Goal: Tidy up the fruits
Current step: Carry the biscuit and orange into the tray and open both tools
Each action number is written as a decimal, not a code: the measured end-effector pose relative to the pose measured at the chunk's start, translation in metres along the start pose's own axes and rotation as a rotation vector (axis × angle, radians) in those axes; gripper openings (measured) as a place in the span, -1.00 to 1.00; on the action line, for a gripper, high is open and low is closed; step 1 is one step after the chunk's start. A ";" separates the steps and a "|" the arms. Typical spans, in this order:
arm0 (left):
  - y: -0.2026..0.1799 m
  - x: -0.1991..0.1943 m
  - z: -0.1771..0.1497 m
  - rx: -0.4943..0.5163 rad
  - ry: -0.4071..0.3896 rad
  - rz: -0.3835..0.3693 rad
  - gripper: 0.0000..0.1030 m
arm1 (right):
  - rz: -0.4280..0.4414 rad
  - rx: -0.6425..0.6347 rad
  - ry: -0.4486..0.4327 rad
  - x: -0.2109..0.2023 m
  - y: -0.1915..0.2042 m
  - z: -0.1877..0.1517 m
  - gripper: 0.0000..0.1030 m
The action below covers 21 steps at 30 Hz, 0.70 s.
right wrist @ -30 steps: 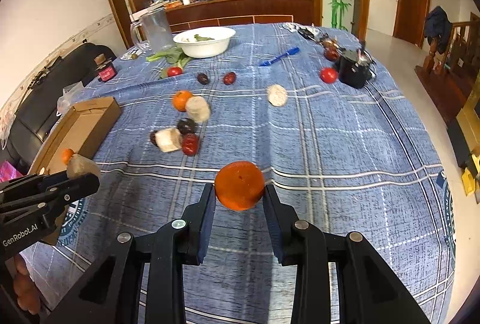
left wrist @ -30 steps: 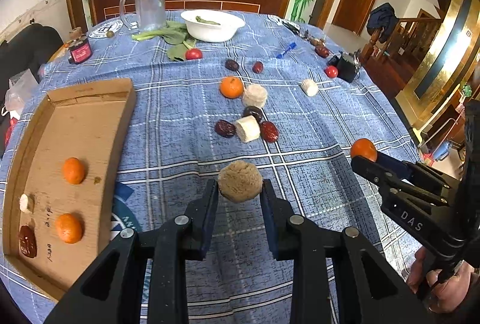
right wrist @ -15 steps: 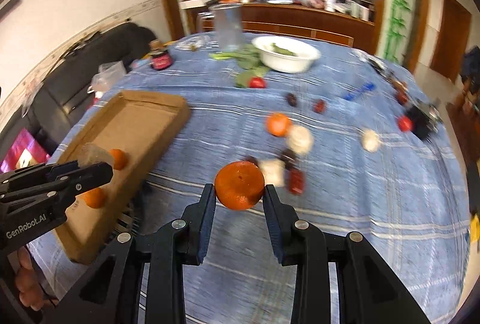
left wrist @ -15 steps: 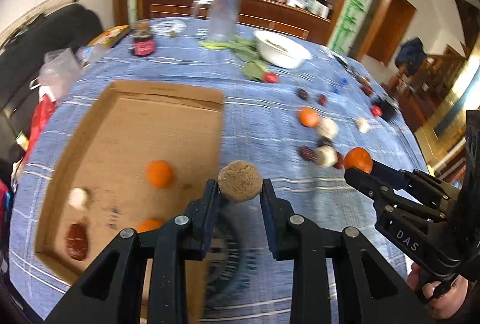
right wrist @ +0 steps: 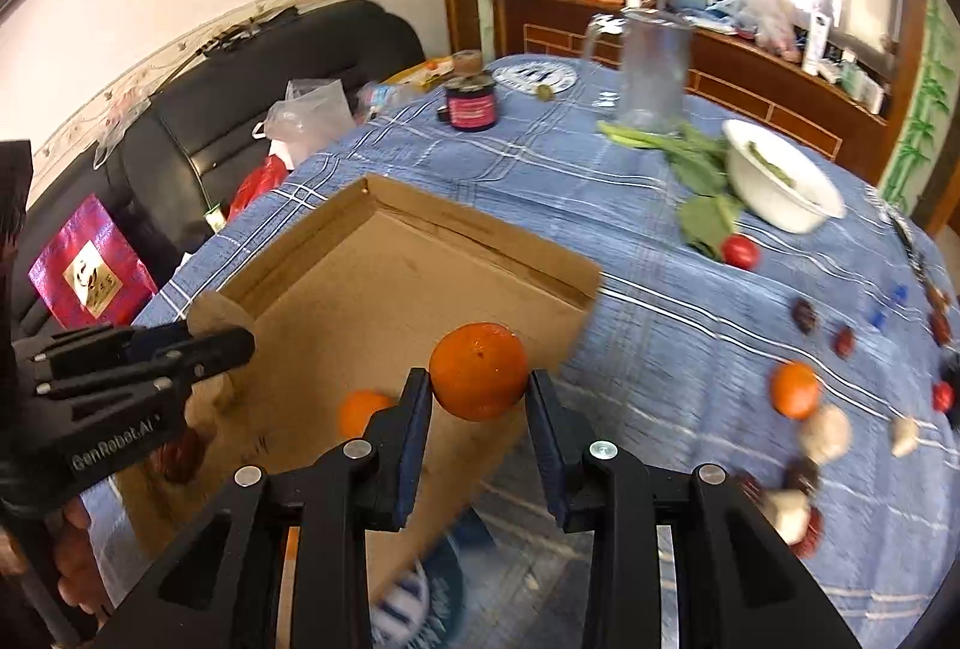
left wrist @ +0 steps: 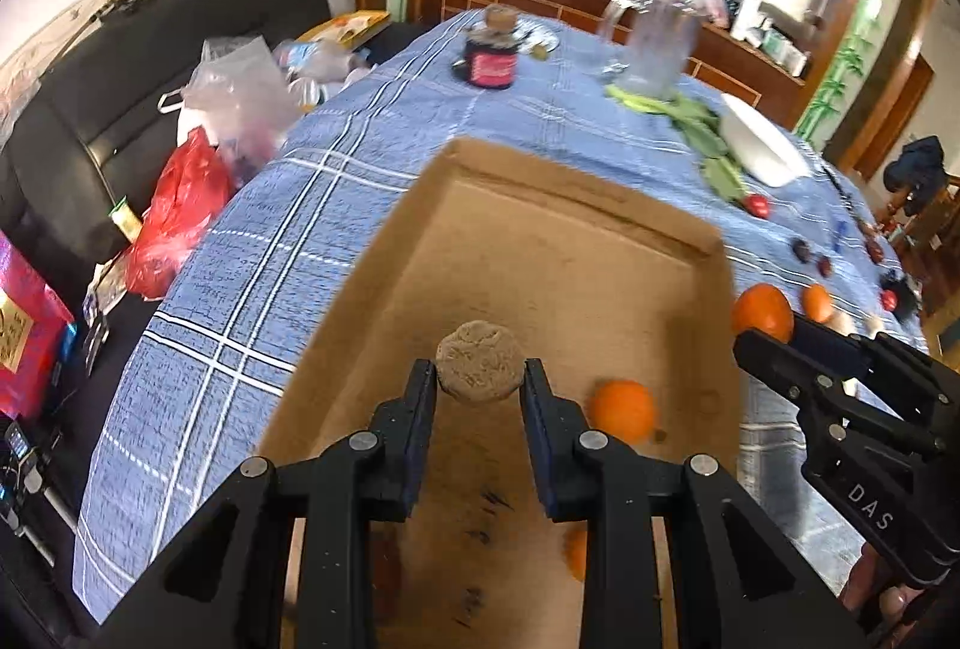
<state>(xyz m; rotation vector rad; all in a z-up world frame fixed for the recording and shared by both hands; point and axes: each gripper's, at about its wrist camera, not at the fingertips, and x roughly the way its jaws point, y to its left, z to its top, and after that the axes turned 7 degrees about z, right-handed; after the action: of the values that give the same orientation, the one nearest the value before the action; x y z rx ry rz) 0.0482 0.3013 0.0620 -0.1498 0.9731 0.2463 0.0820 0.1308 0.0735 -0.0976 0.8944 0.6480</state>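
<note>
The left gripper (left wrist: 479,382) is clamped on a round tan fruit (left wrist: 479,362) above the cardboard tray (left wrist: 576,205). The right gripper (right wrist: 479,397) grips an orange (right wrist: 479,370) above the tray's near edge; another orange (left wrist: 621,409) lies inside

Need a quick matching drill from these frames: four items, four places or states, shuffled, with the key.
Items:
1. tan round piece
2. large orange
3. white bowl
4. dark jar with pink label

Places or states:
A. on the blue plaid cloth, next to green leaves
B. clamped in the right gripper
C. at the far end of the table, beyond the cardboard tray
D. clamped in the left gripper, over the tray

Pairs: 1-D, 2-B, 3-A, 4-C
</note>
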 end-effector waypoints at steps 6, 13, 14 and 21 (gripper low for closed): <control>0.007 0.026 0.010 0.002 0.044 0.010 -0.46 | 0.015 0.015 0.068 0.047 0.002 0.016 -0.30; 0.004 0.049 0.012 0.018 0.090 0.013 -0.46 | -0.006 0.007 0.113 0.071 -0.002 0.017 -0.30; 0.004 0.051 0.012 0.018 0.096 0.012 -0.46 | -0.005 0.008 0.116 0.072 -0.002 0.017 -0.30; 0.002 0.056 0.011 0.025 0.117 0.039 -0.35 | -0.011 -0.006 0.126 0.075 -0.004 0.014 -0.24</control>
<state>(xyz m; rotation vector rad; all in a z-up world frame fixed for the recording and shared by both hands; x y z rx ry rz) 0.0864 0.3138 0.0216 -0.1232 1.0957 0.2636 0.1273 0.1688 0.0258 -0.1494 1.0128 0.6398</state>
